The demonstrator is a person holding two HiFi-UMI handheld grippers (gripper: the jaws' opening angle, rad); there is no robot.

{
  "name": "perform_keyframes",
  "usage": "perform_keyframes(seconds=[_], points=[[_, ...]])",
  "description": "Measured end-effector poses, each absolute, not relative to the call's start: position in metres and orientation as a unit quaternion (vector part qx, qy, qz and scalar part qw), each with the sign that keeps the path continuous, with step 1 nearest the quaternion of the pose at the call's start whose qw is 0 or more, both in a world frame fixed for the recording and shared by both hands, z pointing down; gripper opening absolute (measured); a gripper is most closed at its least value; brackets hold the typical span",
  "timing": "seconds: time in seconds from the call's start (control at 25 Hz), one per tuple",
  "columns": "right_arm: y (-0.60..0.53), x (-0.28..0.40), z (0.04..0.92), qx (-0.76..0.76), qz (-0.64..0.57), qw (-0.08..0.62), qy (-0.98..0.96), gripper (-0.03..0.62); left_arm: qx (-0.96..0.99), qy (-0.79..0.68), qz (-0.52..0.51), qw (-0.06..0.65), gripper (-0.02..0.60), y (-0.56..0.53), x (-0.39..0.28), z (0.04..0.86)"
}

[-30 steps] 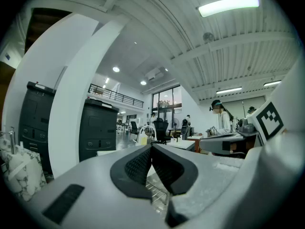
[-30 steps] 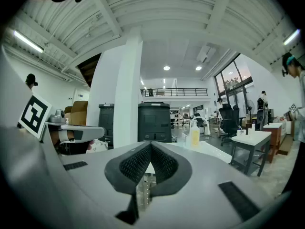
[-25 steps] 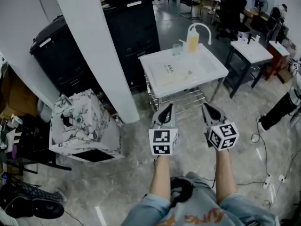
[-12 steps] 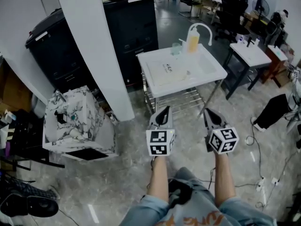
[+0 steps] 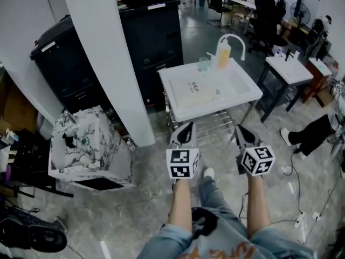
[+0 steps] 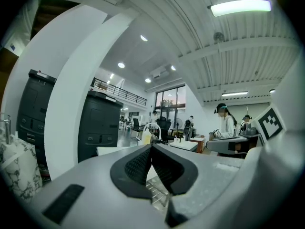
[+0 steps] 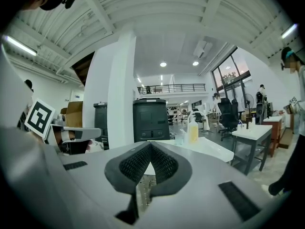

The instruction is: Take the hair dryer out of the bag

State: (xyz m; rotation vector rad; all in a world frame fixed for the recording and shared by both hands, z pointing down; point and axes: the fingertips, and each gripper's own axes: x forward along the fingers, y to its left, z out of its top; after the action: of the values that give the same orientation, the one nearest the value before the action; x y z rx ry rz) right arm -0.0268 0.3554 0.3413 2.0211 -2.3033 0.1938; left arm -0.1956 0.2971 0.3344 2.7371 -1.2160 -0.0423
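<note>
A white-and-black marbled bag (image 5: 86,144) stands open-topped on the floor at the left of the head view; no hair dryer shows in any view. My left gripper (image 5: 186,130) and right gripper (image 5: 241,130) are held side by side, level, pointing at a white table (image 5: 180,109) just ahead. Both are shut with nothing between the jaws. In the left gripper view the closed pads (image 6: 143,163) meet in front of the table's edge (image 6: 107,150) and part of the bag (image 6: 16,171). The right gripper (image 7: 150,146) points at the same table (image 7: 214,151).
On the table stand a yellow wash bottle (image 5: 222,55), a clear cup (image 5: 203,65) and a sheet of paper (image 5: 198,88). A wire rack (image 5: 213,120) sits beneath it. A white pillar (image 5: 108,58), black cabinets (image 5: 151,31), a second table (image 5: 291,63), someone's leg (image 5: 310,134) and floor cables surround it.
The person has stepped forward: a shoe now shows on the floor between the arms, and the white table lies a little closer. Both grippers stay shut and side by side.
</note>
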Motion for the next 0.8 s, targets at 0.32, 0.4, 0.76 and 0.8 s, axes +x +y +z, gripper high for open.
perform_keyframes(seconds=[0.32,0.4,0.76,0.8], points=[[0.272,-0.014,0.359,0.628,0.079,0.018,-0.774,-0.002,0.900,-0.431,-0.007,0.069,0.000,0.233,-0.190,0.349],[0.252,-0.004,0.372,0.628,0.098,0.013,-0.772,0.000,0.902,-0.426,0.007,0.070,0.000,0.219,-0.180,0.359],[0.155,0.048,0.441,0.618,0.168,0.025,-0.768,-0.002,0.883,-0.436,0.046,0.167,0.001,0.136,-0.139,0.437],[0.143,0.057,0.446,0.619,0.177,0.023,-0.765,0.000,0.884,-0.433,0.052,0.168,0.002,0.127,-0.130,0.441]])
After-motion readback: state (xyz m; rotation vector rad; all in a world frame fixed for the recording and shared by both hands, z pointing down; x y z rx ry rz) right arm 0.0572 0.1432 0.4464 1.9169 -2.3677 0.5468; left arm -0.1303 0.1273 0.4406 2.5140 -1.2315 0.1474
